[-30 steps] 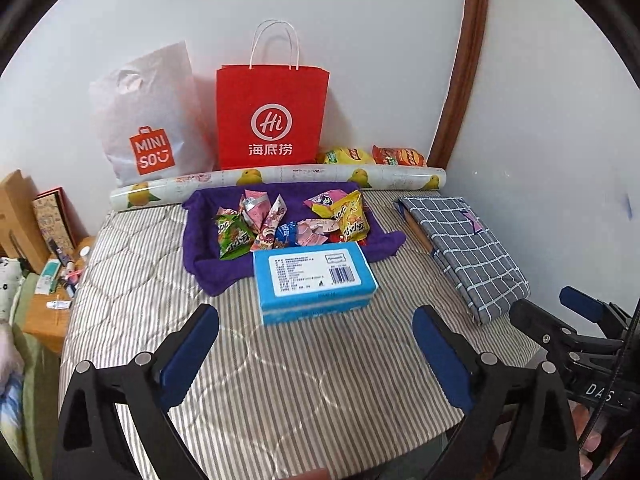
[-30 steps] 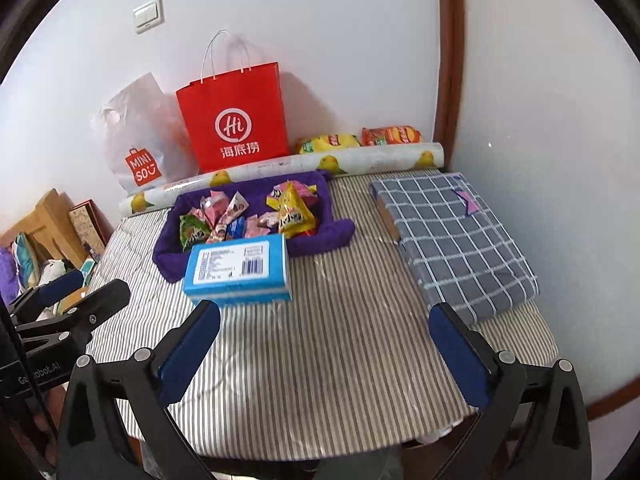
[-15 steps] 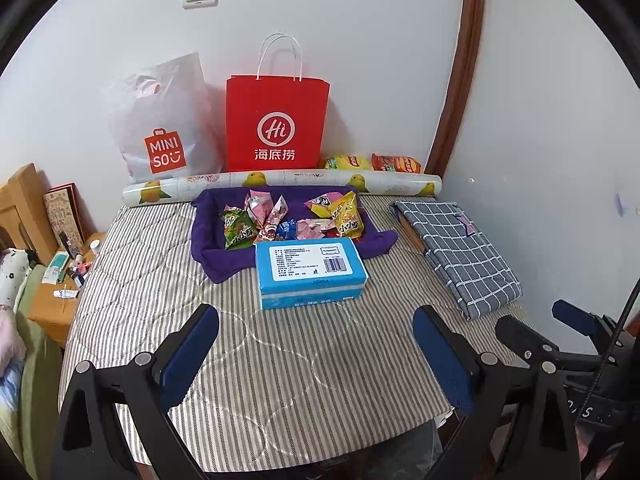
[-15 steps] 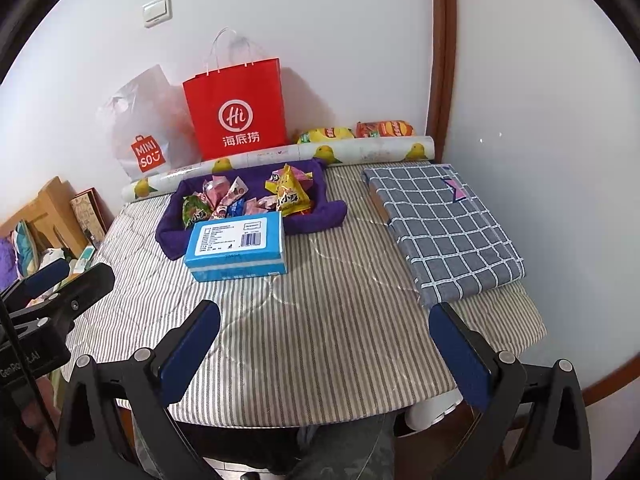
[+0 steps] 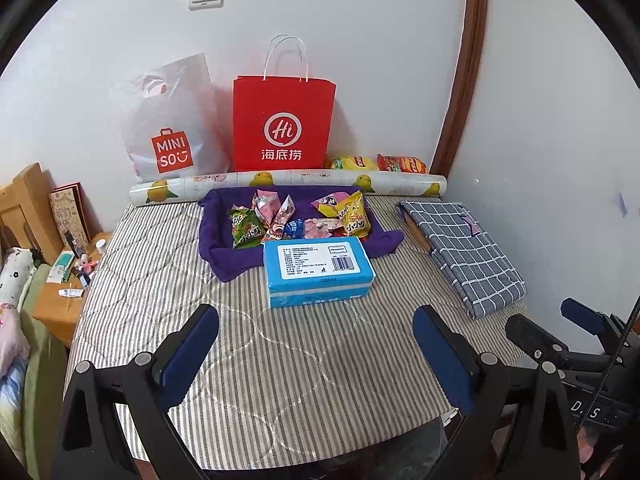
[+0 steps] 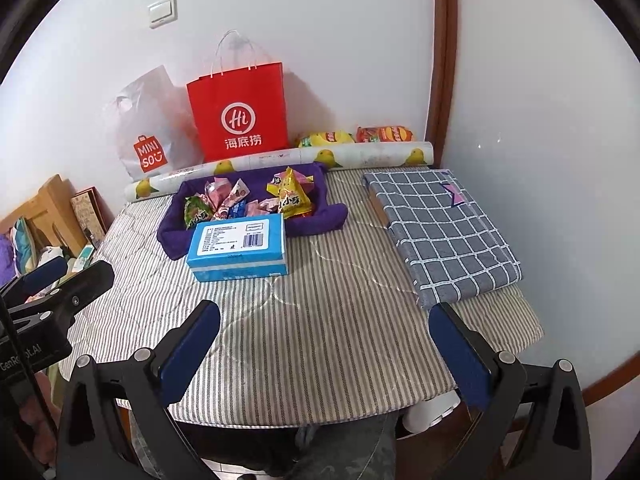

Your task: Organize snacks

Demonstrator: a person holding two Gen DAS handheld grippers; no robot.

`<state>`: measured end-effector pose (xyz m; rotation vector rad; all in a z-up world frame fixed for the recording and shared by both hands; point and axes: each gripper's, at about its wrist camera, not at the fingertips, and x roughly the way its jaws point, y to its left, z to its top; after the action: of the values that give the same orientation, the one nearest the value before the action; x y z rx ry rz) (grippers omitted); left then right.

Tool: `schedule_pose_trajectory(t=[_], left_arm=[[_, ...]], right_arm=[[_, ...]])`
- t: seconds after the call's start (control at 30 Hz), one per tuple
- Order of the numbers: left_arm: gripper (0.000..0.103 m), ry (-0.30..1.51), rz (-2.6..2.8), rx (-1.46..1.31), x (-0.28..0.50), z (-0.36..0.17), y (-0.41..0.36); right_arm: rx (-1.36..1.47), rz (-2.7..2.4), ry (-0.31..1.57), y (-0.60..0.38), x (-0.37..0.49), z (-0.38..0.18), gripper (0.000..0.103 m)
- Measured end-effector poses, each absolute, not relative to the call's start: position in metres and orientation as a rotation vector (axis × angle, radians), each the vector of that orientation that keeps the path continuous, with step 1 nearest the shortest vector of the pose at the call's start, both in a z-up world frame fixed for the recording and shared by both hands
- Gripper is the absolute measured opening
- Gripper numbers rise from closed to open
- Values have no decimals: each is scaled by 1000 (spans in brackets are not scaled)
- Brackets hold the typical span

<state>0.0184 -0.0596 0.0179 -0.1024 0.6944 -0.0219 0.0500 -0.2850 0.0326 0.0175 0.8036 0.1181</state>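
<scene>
Left gripper (image 5: 316, 344): jaws spread wide, holding nothing, hanging over the near edge of the table (image 5: 280, 360).
Right gripper (image 6: 324, 344): jaws equally wide, nothing between them, also back at the near edge, well apart from the snacks.
Blue box (image 5: 318, 266): lies flat mid-table, label up, its far side touching the purple cloth (image 5: 224, 256).
Snacks (image 5: 296, 220): a loose heap of small packets on the cloth, just behind the box; green, pink, blue and yellow wrappers, crinkled, overlapping, some tilted on end.
Far snacks: a yellow bag (image 5: 354, 163) and an orange bag (image 5: 402, 164) lie by the wall behind the paper roll (image 5: 288, 182).
Bags: a red bag (image 5: 284, 124) and a white bag (image 5: 168, 124) stand against the wall.
Plaid cloth (image 5: 464, 248): folded, at the right side.
Risk, reach: the box stands between the grippers and the heap, so a low approach would likely shove it into the cloth.
Risk, grip: the packets look slick and puffy; a pinch on one may drag its neighbours or slip off.
Risk, cloth: a jaw could catch the cloth along with a wrapper and pull the whole pile.
</scene>
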Motion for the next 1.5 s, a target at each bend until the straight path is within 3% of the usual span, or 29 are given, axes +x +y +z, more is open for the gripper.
schedule_pose_trajectory(t=[1.5], left_arm=[[98,697,-31,-103,15,18,-60]], right_arm=[[11,112,785,-286,46,38,103]])
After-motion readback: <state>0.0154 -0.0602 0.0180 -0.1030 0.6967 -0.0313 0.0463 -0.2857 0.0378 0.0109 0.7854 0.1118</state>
